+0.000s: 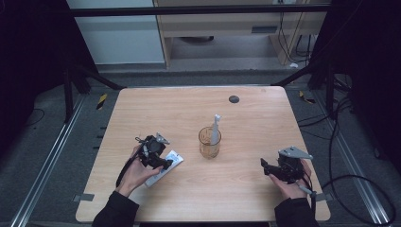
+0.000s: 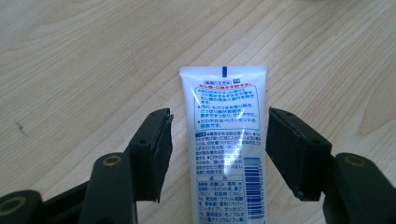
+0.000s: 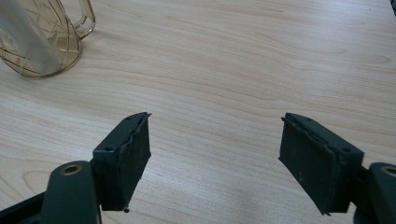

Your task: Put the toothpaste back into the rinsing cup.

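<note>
Left gripper (image 2: 217,140), which you hold low over the near left of the table (image 1: 255,189), stands spread astride the flat-lying white tube (image 2: 224,140) without touching it, while your right gripper (image 3: 215,158) rests spread over bare wood near the amber cup (image 1: 209,143).

glossy plastic tube (image 2: 223,149), matt wooden table (image 2: 84,70)

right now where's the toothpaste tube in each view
High view: the toothpaste tube lies left of centre on the table, under the left tongs, left of the amber cup.
Left gripper view: centre, flat on the wood between the open jaws, with gaps either side.
Right gripper view: not in it; the amber cup sits top left.
Shared landmark: the light wooden table.
</note>
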Motion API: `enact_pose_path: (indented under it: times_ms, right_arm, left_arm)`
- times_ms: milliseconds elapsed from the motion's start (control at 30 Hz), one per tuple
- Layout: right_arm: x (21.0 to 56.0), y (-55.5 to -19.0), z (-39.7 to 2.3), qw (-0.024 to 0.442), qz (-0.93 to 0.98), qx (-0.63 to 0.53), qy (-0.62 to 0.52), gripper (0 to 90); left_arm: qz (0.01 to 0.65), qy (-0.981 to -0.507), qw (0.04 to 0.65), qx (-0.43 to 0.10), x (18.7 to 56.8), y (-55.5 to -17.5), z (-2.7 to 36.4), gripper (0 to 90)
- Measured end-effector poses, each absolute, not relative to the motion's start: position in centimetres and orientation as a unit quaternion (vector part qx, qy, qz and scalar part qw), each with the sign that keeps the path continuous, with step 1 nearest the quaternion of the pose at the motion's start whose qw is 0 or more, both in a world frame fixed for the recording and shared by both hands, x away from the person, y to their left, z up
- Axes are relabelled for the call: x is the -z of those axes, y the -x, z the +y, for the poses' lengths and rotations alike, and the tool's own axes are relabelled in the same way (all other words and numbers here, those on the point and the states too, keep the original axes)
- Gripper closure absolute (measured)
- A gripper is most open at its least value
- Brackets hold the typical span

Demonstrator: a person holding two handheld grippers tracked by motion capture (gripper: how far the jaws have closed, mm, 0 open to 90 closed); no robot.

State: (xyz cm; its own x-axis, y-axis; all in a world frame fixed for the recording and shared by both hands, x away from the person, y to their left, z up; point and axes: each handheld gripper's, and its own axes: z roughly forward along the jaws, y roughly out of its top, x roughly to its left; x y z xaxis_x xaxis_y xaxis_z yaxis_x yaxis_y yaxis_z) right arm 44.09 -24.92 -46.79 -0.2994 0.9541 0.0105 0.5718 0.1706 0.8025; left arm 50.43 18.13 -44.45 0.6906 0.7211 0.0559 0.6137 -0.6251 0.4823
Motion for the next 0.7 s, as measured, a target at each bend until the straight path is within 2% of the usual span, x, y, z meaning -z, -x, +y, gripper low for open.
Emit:
enact_pose_path:
  times_ms: [700]
  right_arm:
    - [47.0, -44.3, -24.6, 0.256, 0.725, -0.360, -0.529, 24.8]
  left_arm:
    - [0.367, -0.906, 0.188, -0.097, 46.1, -51.3, 17.3, 40.7]
